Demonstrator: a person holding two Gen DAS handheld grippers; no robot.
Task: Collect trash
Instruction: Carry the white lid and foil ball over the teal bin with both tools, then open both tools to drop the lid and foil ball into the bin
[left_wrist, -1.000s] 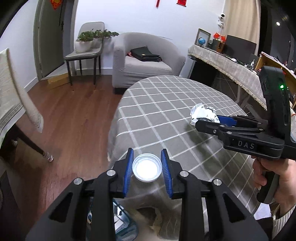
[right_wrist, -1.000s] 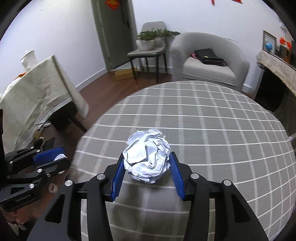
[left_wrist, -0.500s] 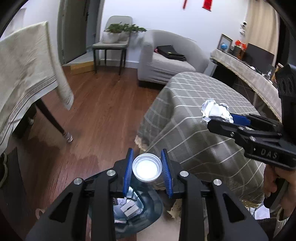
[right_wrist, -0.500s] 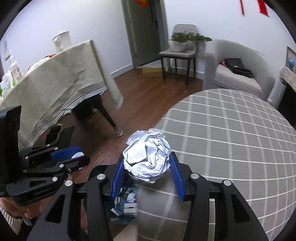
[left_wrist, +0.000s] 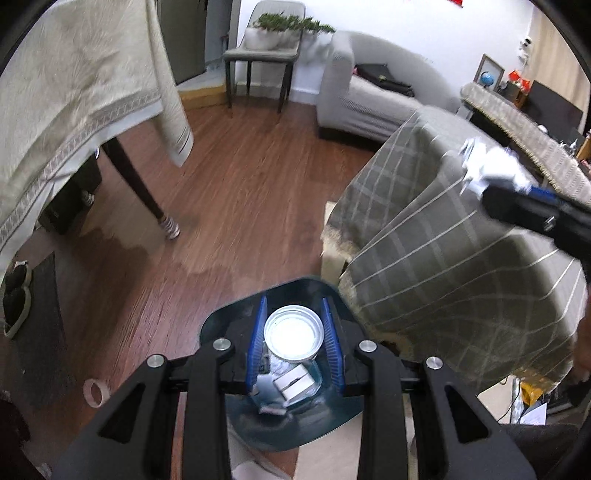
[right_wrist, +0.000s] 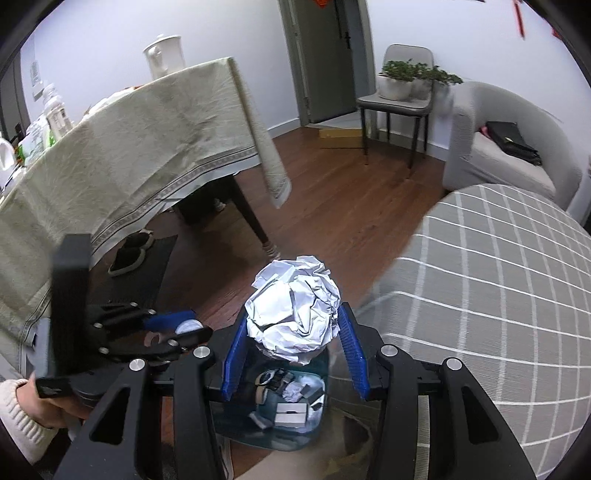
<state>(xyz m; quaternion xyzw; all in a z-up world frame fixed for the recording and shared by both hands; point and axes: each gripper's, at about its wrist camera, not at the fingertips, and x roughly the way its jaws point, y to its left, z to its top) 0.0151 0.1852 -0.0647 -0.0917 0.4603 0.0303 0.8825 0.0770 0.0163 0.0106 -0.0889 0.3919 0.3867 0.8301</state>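
- Bin (right_wrist: 280, 417) mouth lies open below both grippers, trash on its floor.
- Checked table (right_wrist: 480, 302) crowds the bin's right rim.
- Left gripper (right_wrist: 177, 328) hangs just left of the right gripper (right_wrist: 293, 354).
- Wood floor (left_wrist: 236, 192) beyond the bin is bare.

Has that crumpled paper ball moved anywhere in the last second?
Yes. The paper ball, clamped in the right gripper, has been carried off the checked table to its left edge and now hangs over the trash bin on the floor.
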